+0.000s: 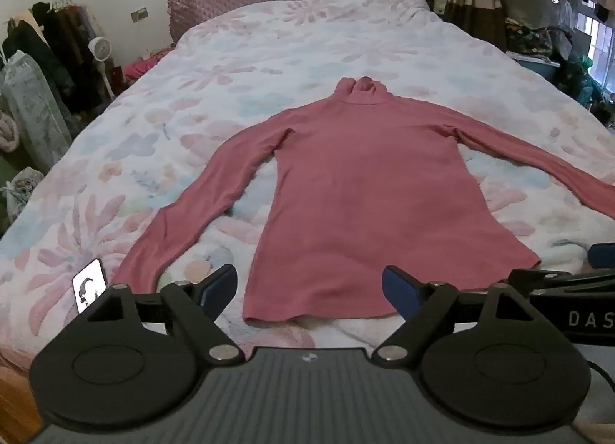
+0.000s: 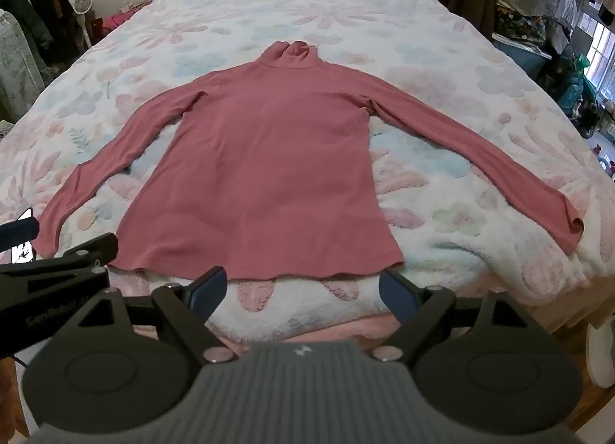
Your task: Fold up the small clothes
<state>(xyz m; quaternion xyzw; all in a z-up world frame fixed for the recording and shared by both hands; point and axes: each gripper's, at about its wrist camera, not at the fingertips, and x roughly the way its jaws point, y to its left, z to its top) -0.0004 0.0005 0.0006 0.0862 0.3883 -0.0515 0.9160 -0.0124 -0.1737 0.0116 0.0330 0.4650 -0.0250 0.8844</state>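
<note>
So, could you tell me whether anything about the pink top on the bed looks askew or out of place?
Nothing stands out. The pink turtleneck top lies flat on the floral blanket, sleeves spread to both sides, unfolded. A lit phone lies on the blanket beside one cuff.

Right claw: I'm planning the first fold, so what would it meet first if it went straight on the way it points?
Probably the hem of the pink turtleneck, lying flat between the open right claw tips; depth is uncertain.
</note>
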